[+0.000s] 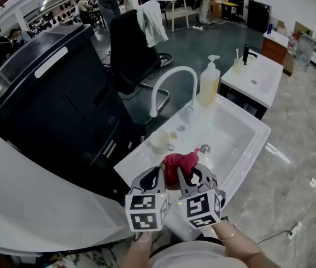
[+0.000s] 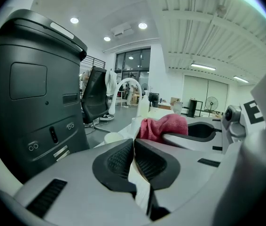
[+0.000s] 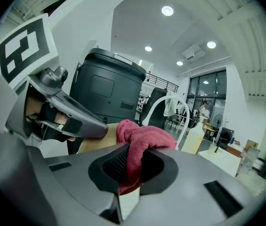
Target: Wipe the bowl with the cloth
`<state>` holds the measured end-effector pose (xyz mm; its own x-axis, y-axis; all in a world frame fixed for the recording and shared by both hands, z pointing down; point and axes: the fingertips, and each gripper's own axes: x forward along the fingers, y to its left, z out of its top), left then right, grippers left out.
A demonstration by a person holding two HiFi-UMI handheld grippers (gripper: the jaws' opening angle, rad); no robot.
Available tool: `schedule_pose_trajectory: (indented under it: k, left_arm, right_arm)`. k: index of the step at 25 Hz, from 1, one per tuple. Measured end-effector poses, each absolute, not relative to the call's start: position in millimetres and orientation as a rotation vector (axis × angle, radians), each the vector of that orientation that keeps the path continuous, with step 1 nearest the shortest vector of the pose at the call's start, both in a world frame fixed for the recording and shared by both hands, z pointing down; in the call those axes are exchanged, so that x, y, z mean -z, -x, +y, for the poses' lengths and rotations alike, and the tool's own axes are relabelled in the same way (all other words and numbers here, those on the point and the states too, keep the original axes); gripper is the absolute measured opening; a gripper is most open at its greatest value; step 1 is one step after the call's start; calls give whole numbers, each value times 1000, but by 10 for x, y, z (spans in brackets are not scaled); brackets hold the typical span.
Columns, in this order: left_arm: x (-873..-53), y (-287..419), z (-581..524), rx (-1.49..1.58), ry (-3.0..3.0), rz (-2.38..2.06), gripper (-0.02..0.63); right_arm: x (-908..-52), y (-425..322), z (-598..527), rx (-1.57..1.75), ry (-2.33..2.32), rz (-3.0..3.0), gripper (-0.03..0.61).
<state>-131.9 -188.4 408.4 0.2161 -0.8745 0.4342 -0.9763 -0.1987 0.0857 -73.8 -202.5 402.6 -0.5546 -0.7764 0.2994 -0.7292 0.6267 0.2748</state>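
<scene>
— Over the near corner of the white sink [image 1: 242, 133], what has the right gripper [image 3: 134, 149] got?

— The red cloth [image 3: 144, 138]. Its two black pads are clamped on it: the fabric fills the gap between them, hangs a little below, and bunches up in a soft lump above and beyond the tips.

— And the left gripper [image 2: 134, 142]?

— Pressed almost fully together, with only a thin pale wall caught between the ribbed pads. That wall is the rim of the beige bowl [image 3: 93, 145], seen edge-on in the left gripper view. From the right gripper view the bowl's curved side shows just under the left jaw.

— Where is the cloth relative to the left one?

— Just past its tips and a little to their right, sitting on top of the right gripper's jaw. The lump of cloth lies against the bowl's side (how much of the bowl it covers I cannot tell, since the two marker cubes hide most of it in the head view).

— How do the two grippers stand to each other?

— Side by side, tips converging on the cloth, both pointing away from the person toward the basin.

— Anything near them?

— A small white cup [image 1: 159, 140] stands on the sink's edge beyond the left gripper, apart from it.
</scene>
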Motion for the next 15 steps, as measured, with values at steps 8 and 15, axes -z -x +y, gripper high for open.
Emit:
schedule_pose_trajectory:
  k: [8,15]
  left_arm:
    - [-4153,1375,-1909,-428,-2125,-1747,31]
    - [-4182,1458,-1972,-459,-2107,-1790,31]
  right_arm:
    - [-3922,435,-2014,159,-1330,-2441,35]
    - [-3800,729,-1750,45,-1062,-2625,35]
